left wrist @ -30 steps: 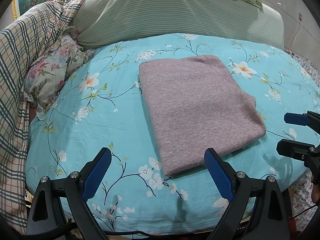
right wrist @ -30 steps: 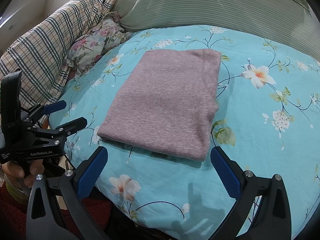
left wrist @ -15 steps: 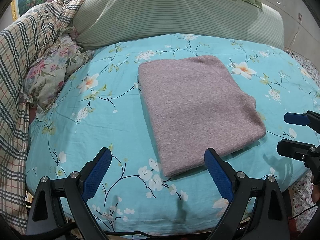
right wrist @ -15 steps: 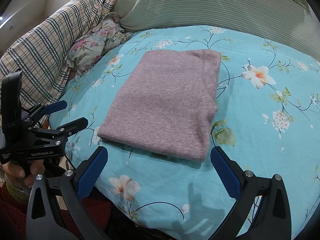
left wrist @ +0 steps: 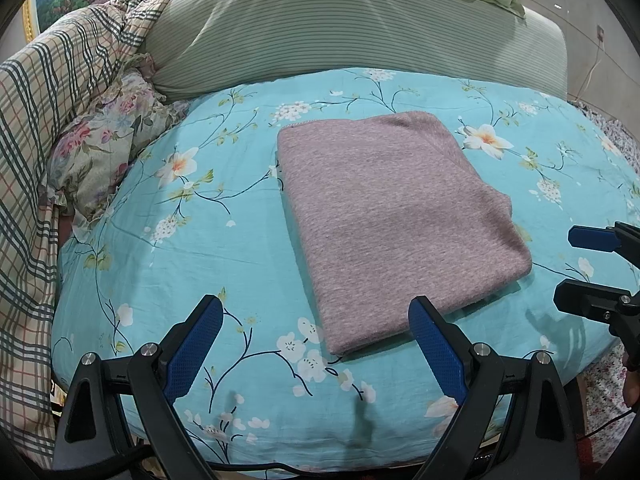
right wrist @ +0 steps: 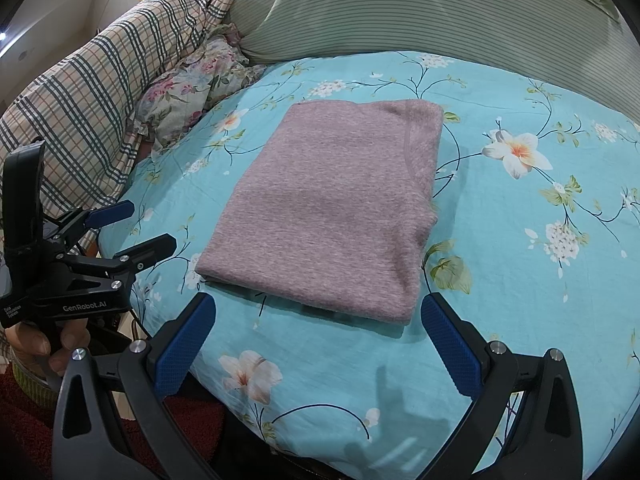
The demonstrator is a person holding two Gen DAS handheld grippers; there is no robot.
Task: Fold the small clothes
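A mauve knit garment (left wrist: 394, 220) (right wrist: 332, 208) lies folded into a flat rectangle on the turquoise floral bedsheet (left wrist: 224, 240) (right wrist: 520, 260). My left gripper (left wrist: 316, 344) hovers open just short of the garment's near edge, nothing between its blue pads. My right gripper (right wrist: 320, 340) is likewise open and empty in front of the garment's near edge. In the left wrist view the right gripper (left wrist: 576, 268) shows at the right edge, open. The right wrist view has the left gripper (right wrist: 136, 228) at the left, open, held by a hand (right wrist: 48, 344).
A striped green bolster (left wrist: 340, 28) (right wrist: 420, 12) lies across the far side of the bed. A plaid quilt (left wrist: 48, 128) (right wrist: 96, 96) and a flowered pillow (left wrist: 108, 152) (right wrist: 192, 84) crowd the left. The bed's near edge drops off below both grippers.
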